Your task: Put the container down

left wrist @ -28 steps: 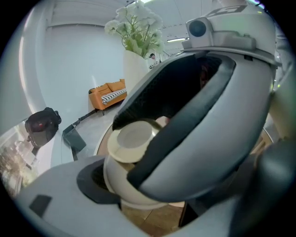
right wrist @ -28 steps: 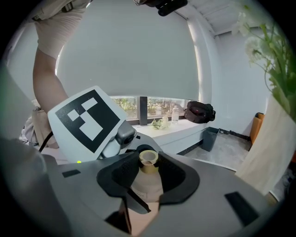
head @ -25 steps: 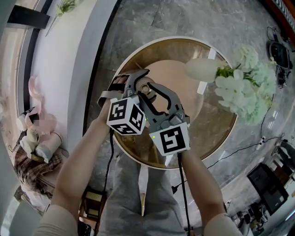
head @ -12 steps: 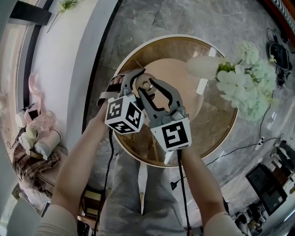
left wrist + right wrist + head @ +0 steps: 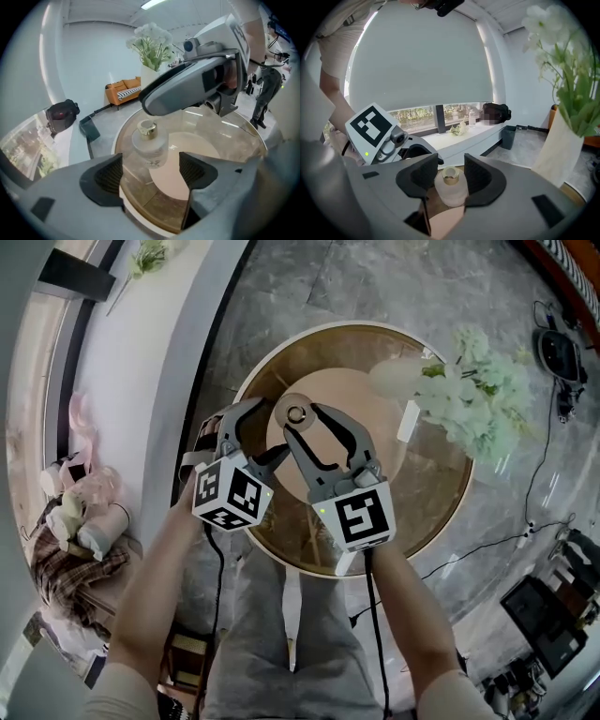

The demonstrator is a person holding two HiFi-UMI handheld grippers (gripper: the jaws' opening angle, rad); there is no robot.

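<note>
The container (image 5: 297, 414) is a small frosted glass bottle with a gold collar. It stands upright on the round glass table (image 5: 431, 502), at the edge of the table's beige centre disc. My right gripper (image 5: 304, 420) reaches over it with its jaws opening; the bottle (image 5: 451, 187) sits between the pads with a thin gap on each side of its neck. My left gripper (image 5: 261, 435) is open and empty, a short way left of the bottle. The left gripper view shows the bottle (image 5: 149, 140) beyond its open jaws (image 5: 152, 171), with the right gripper (image 5: 197, 84) overhead.
A white vase (image 5: 401, 379) of white flowers (image 5: 473, 404) stands on the table's far right. The table rim (image 5: 246, 390) runs close on the left, beside a white window ledge (image 5: 122, 381). Cables (image 5: 487, 545) lie on the grey floor.
My left gripper has drawn back to the left, away from the bottle. The right gripper's jaws have spread wider around it.
</note>
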